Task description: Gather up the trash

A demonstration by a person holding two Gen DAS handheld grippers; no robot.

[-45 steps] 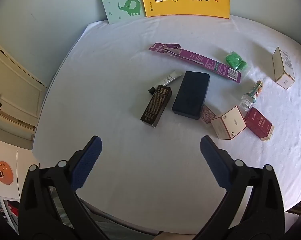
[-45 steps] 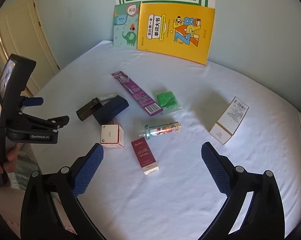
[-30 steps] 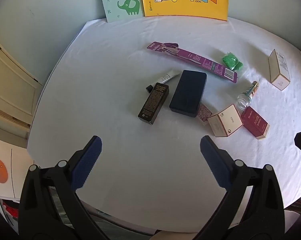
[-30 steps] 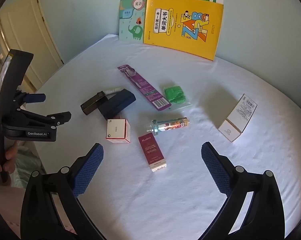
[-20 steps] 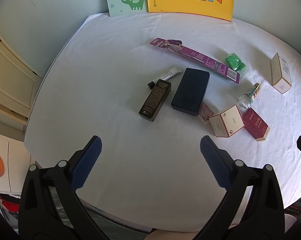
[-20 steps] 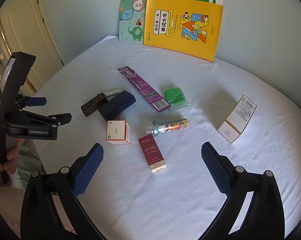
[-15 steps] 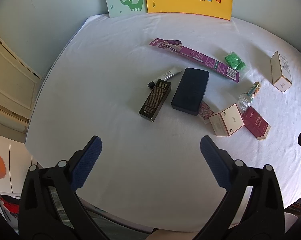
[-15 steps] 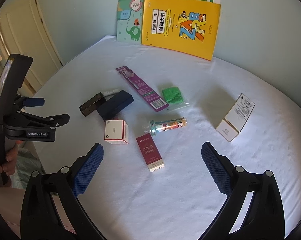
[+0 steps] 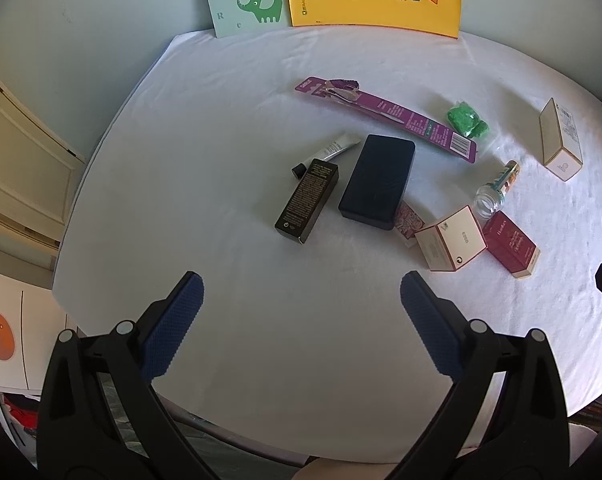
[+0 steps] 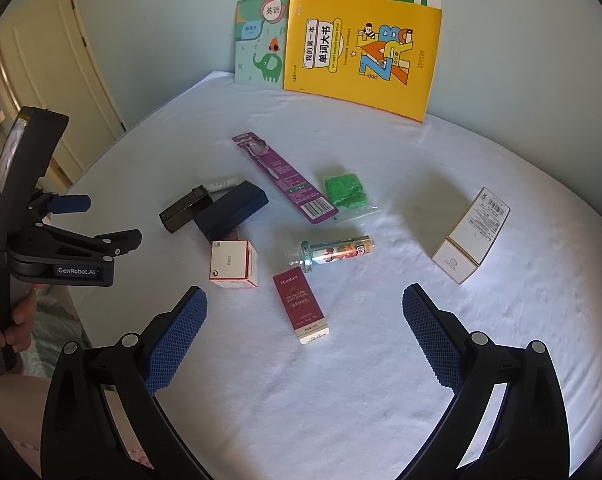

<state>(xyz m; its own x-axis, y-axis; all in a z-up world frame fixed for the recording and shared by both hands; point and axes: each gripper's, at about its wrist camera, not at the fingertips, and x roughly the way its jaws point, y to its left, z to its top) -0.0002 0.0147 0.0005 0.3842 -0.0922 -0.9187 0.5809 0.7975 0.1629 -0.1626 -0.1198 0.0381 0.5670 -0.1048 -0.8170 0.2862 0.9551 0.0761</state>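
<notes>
Between the right tool's [image 10: 303, 320] blue-padded fingers, spread wide and holding nothing: a dark red carton [image 10: 301, 307] lying flat, closest thing ahead. Just past it, a clear tube with a printed label [image 10: 333, 253] on its side; ahead-left, a small white cube box with red edging [image 10: 234, 264]. Far ahead-right, well apart from the cluster, a tall white carton with a barcode [image 10: 471, 236] lying down. Further ahead: a green mesh wad in a clear bag [image 10: 345, 192], a long purple blister card [image 10: 284, 178], a dark navy rectangular case [image 10: 232, 211] with a black carton [image 10: 186, 209] and a small silver squeeze tube [image 10: 221, 184] just beside it.

Left tool [image 9: 301, 296] also wide open, empty, hovering over bare white tabletop [image 9: 181, 160] near its front edge; the black carton and navy case are the nearest things ahead of it, with a small patterned sachet [image 9: 409, 219] poking out beside the case.

Two books propped against the wall at the back, probably not trash.

Progress, my read: nothing collected yet. Every piece sits loose on the tabletop, no bin or bag in either view. All pickups remain; the red carton looks the easiest first grab for the right tool.
</notes>
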